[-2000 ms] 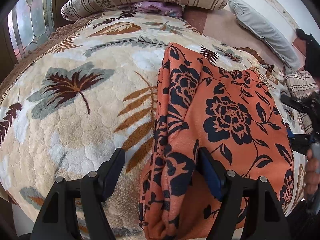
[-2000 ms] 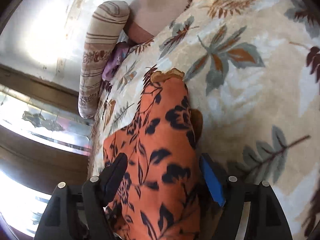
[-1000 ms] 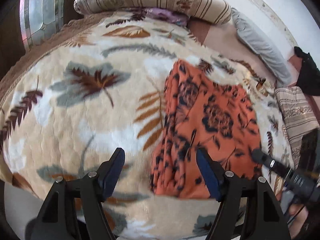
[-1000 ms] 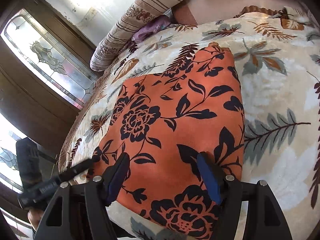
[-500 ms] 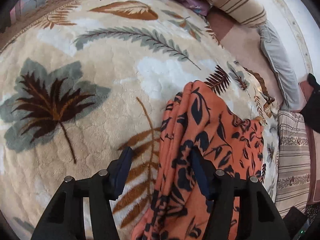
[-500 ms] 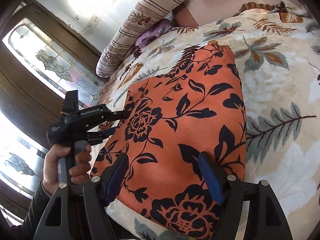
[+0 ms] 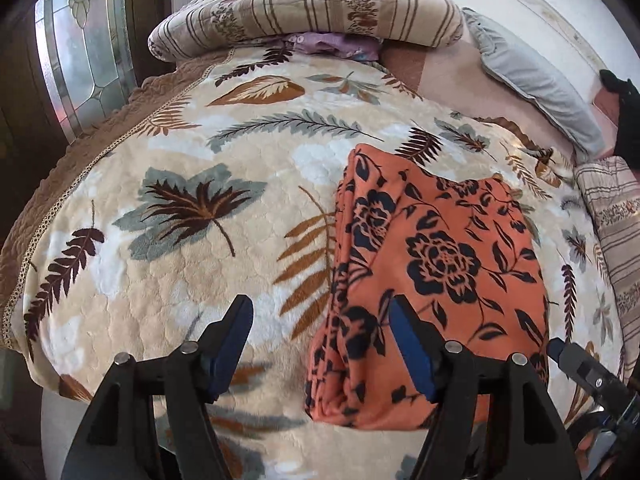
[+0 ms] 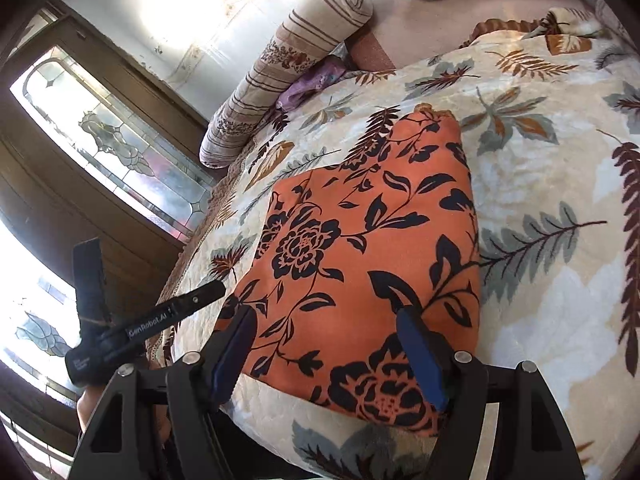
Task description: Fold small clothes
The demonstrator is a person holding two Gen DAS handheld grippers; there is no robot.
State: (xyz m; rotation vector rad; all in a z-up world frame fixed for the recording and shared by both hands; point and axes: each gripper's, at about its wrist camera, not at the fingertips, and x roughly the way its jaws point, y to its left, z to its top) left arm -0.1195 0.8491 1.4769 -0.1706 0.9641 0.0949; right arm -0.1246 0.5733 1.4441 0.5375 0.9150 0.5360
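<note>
A folded orange garment with black flowers [image 7: 436, 264] lies flat on the leaf-patterned blanket [image 7: 192, 208] near the bed's front edge; it also shows in the right wrist view [image 8: 360, 248]. My left gripper [image 7: 320, 320] is open and empty, held above the garment's left folded edge. My right gripper [image 8: 324, 332] is open and empty, hovering over the garment's near end. The left gripper's body shows at the left of the right wrist view [image 8: 136, 328]. The right gripper's tip shows at the lower right of the left wrist view [image 7: 588, 368].
A striped bolster [image 7: 304, 16] and a purple cloth [image 7: 332, 46] lie at the head of the bed. A grey pillow [image 7: 532, 80] and a striped cushion [image 7: 616, 232] sit to the right. A glass-panelled door [image 8: 112, 148] stands beside the bed.
My left gripper has pulled back and up from the garment's left edge, which now lies flat. The garment rests folded; the right gripper has barely moved.
</note>
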